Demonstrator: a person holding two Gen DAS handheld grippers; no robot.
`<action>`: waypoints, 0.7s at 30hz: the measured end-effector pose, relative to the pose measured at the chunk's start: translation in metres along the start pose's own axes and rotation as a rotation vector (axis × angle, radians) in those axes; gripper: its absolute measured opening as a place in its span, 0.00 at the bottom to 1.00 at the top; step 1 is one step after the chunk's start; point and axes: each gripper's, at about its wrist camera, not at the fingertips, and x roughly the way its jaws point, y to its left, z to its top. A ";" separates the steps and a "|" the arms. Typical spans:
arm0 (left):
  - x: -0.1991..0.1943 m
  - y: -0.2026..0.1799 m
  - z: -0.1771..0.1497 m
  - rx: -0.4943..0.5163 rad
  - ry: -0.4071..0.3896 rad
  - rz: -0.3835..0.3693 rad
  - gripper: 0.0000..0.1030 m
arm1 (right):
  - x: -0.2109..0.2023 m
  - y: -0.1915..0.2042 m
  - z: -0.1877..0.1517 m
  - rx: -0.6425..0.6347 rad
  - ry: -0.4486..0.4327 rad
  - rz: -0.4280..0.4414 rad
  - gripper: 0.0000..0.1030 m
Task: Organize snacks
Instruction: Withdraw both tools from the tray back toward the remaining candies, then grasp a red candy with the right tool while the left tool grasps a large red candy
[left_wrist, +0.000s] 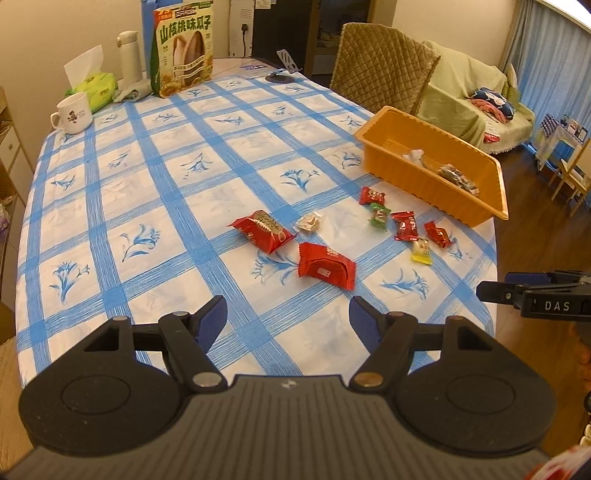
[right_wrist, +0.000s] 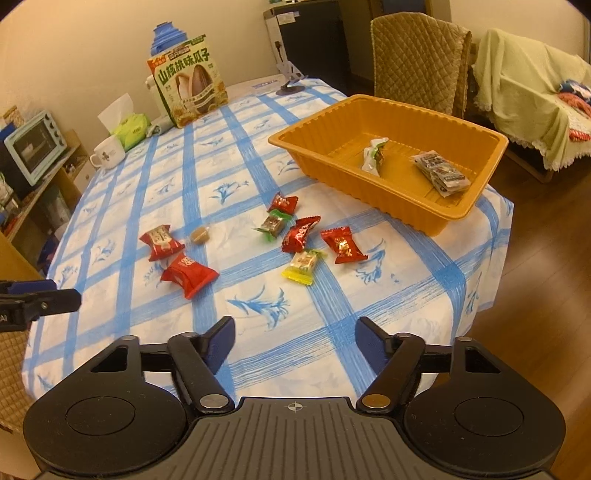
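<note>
— Both grippers are mine, and neither has anything: my left gripper (left_wrist: 287, 314) stands with its jaws wide apart over the blue-and-white checked tablecloth (left_wrist: 147, 192), and my right gripper (right_wrist: 295, 336) is parted too, with only cloth showing between its blue pads.

— How much is sorted, then?

— Little, I judge. The orange ribbed plastic tray (right_wrist: 325, 147) holds two things: a white-and-green wrapped snack (right_wrist: 373, 155) and a grey printed packet (right_wrist: 441, 173).

— And what is left out?

— Eight pieces, all on the cloth on the near side of the tray. Closest to the tray's front wall is a cluster: a small red sweet (right_wrist: 282, 204), a green-ended toffee (right_wrist: 272, 224), a red foil sweet (right_wrist: 298, 234), a red bow-shaped sweet (right_wrist: 341, 245) and a yellow-ended nougat (right_wrist: 303, 263). Farther from the tray lie a small clear-wrapped brown candy (right_wrist: 200, 235), a red pillow pack with a gold label (right_wrist: 160, 242) and a plain red pillow pack (right_wrist: 188, 275).

— So mostly undone?

— Yes; by my count, two in, eight to go.
</note>
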 end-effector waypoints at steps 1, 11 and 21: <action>0.001 0.001 0.000 -0.006 -0.001 0.005 0.69 | 0.002 -0.002 0.001 -0.004 -0.001 -0.001 0.64; 0.014 0.002 0.002 -0.072 0.007 0.058 0.69 | 0.025 -0.023 0.019 -0.076 -0.019 -0.029 0.49; 0.028 -0.005 0.003 -0.140 0.027 0.111 0.69 | 0.062 -0.031 0.041 -0.181 -0.034 -0.039 0.34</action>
